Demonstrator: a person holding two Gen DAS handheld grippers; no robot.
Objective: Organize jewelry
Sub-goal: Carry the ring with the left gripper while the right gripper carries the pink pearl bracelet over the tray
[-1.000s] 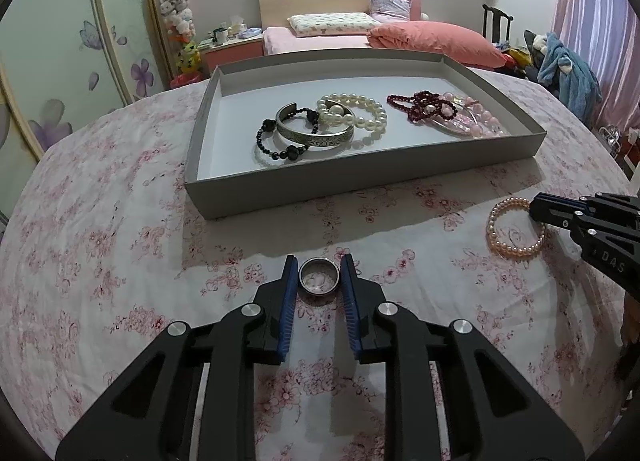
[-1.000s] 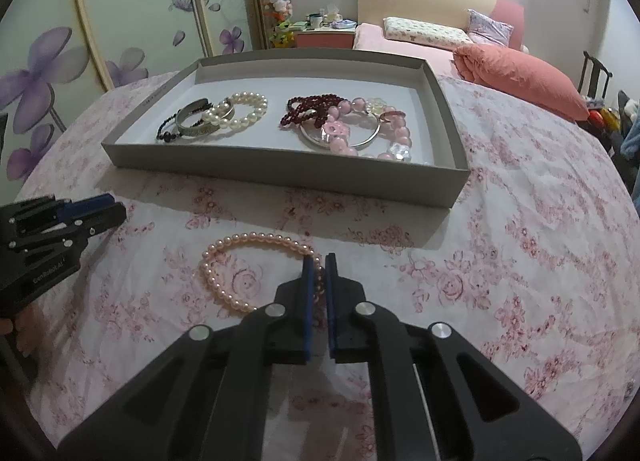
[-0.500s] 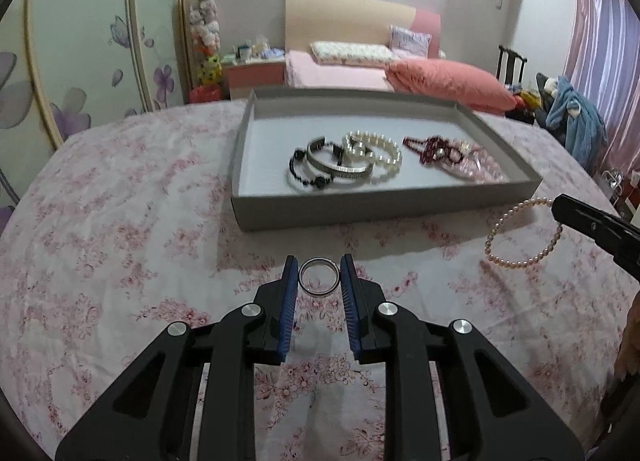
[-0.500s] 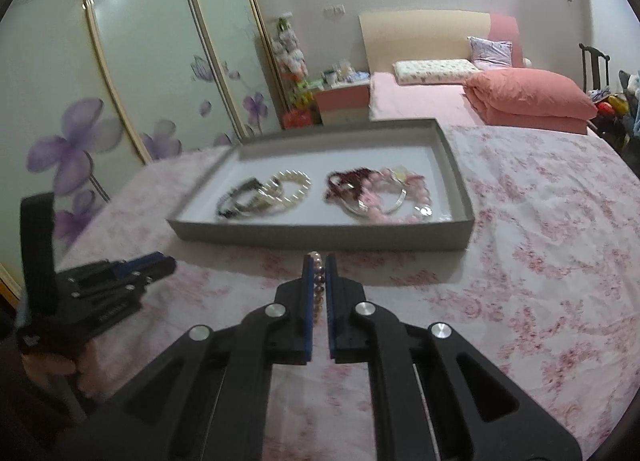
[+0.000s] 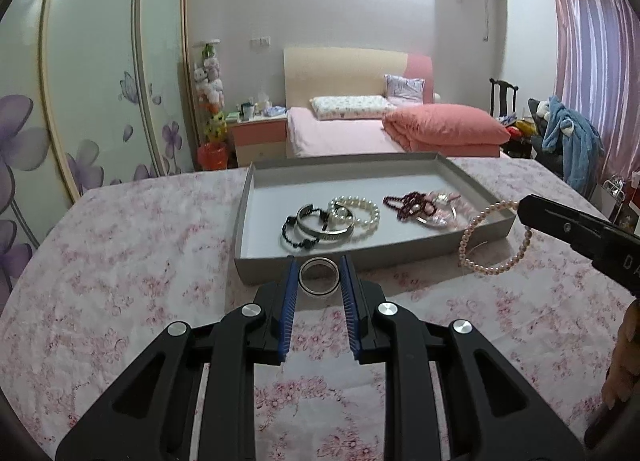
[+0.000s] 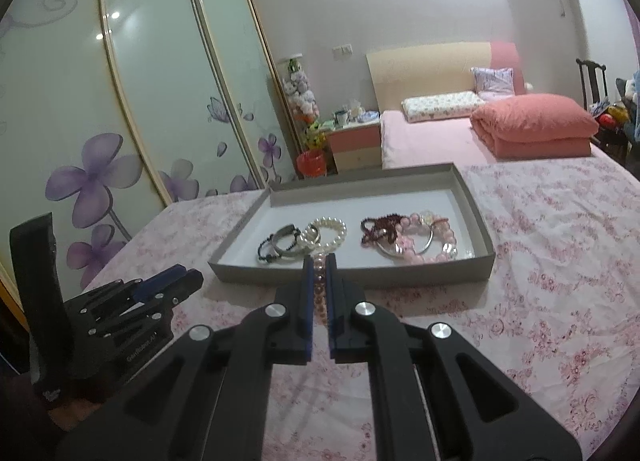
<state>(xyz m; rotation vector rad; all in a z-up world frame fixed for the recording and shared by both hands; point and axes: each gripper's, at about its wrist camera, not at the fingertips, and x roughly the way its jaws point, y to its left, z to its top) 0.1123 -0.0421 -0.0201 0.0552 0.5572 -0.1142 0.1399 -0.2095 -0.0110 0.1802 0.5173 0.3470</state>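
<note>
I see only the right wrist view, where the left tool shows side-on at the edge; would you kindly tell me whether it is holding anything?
Observer: Yes. The left wrist view shows the left tool clamped on a silver ring, which is upright between its blue pads.
Operator: Thank you. The pink pearl bracelet shows only edge-on between my pads; is the loop whole?
Observer: It is. From the left wrist view, the pink pearl bracelet hangs as a full open loop from the tip of the right tool. It appears in front of the near right corner of the grey tray.
</note>
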